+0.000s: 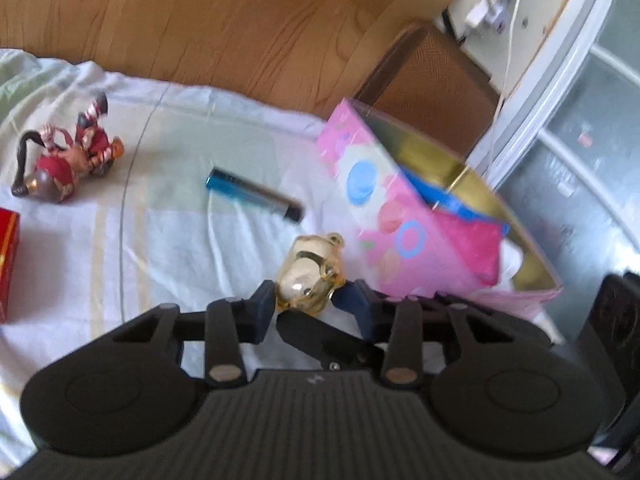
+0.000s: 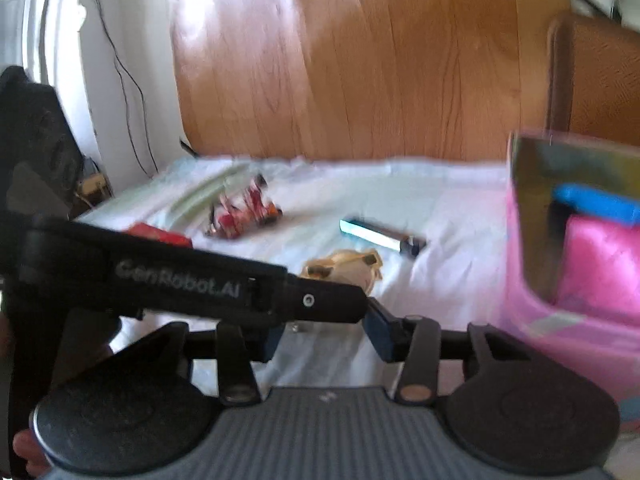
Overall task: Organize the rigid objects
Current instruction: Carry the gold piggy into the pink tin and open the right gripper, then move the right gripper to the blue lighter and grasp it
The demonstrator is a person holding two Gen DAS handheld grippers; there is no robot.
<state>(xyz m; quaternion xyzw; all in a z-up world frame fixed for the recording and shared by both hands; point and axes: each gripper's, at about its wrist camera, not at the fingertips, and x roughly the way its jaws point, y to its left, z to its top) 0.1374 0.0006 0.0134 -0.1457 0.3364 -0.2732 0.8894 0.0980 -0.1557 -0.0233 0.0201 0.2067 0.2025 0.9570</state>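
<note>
A small gold figurine [image 1: 308, 276] sits between the blue pads of my left gripper [image 1: 308, 300], which is shut on it just above the white cloth [image 1: 180, 264]. In the right wrist view the same gold figurine [image 2: 344, 268] shows at the tip of the left gripper's black finger [image 2: 240, 288], which crosses in front from the left. My right gripper [image 2: 326, 336] stands open close behind it, with no object held. To the right is a pink box [image 1: 384, 216], open and gold inside, also visible as the pink box [image 2: 532, 320].
On the cloth lie a blue and black lighter [image 1: 254, 196], a red figurine [image 1: 68, 160] at far left and a red box [image 1: 8, 256] at the left edge. The pink box holds blue and pink items. A brown chair [image 1: 432, 84] stands behind it on a wooden floor.
</note>
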